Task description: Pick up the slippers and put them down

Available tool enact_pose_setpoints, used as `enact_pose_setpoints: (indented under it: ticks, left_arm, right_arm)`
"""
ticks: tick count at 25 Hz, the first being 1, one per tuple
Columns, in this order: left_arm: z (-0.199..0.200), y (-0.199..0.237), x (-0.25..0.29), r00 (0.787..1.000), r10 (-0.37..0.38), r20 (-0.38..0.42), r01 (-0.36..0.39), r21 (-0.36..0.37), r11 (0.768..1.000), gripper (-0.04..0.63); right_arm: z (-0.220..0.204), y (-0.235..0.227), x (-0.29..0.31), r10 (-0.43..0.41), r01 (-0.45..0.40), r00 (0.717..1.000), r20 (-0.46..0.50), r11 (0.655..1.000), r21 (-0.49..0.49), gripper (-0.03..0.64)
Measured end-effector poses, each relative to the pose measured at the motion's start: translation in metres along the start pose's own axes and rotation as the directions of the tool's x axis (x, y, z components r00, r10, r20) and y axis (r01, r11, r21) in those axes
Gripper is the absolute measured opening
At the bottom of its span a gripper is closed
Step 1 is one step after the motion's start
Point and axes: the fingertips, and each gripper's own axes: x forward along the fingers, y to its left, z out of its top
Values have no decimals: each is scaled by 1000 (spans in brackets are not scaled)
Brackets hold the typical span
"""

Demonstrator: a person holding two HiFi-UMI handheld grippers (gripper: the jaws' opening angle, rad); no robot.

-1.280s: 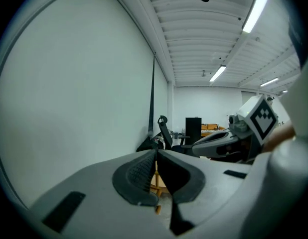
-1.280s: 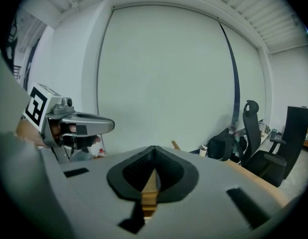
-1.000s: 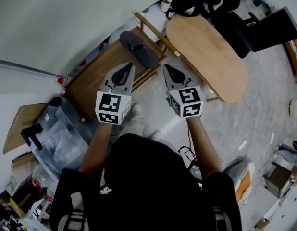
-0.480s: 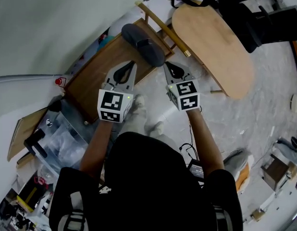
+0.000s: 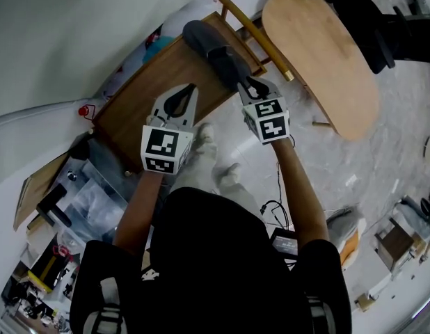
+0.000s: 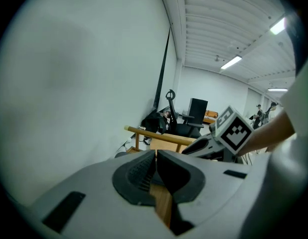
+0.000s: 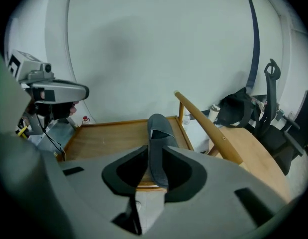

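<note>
Progress stands at the very beginning: nothing is lifted yet, and the whole carry and set-down lie ahead of you.

The low wooden platform [image 5: 145, 96] by the wall is the biggest thing in play. On its far right end, close beside the pale wooden rail [image 5: 251, 28], one dark grey slipper [image 5: 213, 49] lies flat on its sole. Only this one slipper shows in any view, so a second one, if the task means a pair, would have to be found afterwards.

Your right gripper [image 5: 251, 88] is at the near end of that slipper. Its jaws have just been opening and now stand apart. In the right gripper view the slipper's near end runs up between them, but the pads do not look pressed against it, so I judge it is bracketed and not gripped. Closing on it is the step in hand.

Your left gripper [image 5: 189, 92] hangs over the middle of the platform, apart from the slipper. Its jaws are closed tip to tip with nothing between them, only bare wood showing below.
</note>
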Motion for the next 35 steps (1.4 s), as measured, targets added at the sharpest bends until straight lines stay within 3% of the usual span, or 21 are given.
enact_pose_setpoints:
  ticks: [7, 13, 25, 27, 30, 35]
  left_arm:
    - [-27, 16, 6, 999, 8, -38, -8, -5, 1000, 12]
    - [-37, 20, 11, 999, -7, -44, 4, -76, 997, 12]
    - [-70, 33, 14, 997, -9, -71, 3, -85, 996, 12]
    - [-76, 32, 14, 997, -11, -79, 4, -93, 996, 12]
    - [-82, 30, 13, 996, -14, -92, 5, -94, 996, 12]
    - [-87, 23, 15, 995, -22, -95, 14, -87, 996, 12]
  right_arm:
    - [-16, -9, 48, -8, 10, 998, -68, 1000, 17, 121]
    - [-23, -16, 78, -26, 27, 995, -93, 1000, 14, 134]
    - [-39, -17, 117, -66, 65, 987, -148, 998, -13, 137]
    - [-42, -18, 120, -81, 80, 985, -150, 997, -11, 126]
    - [-42, -22, 118, -119, 117, 983, -143, 993, -23, 51]
    - [-42, -23, 114, -132, 127, 982, -137, 991, -43, 24]
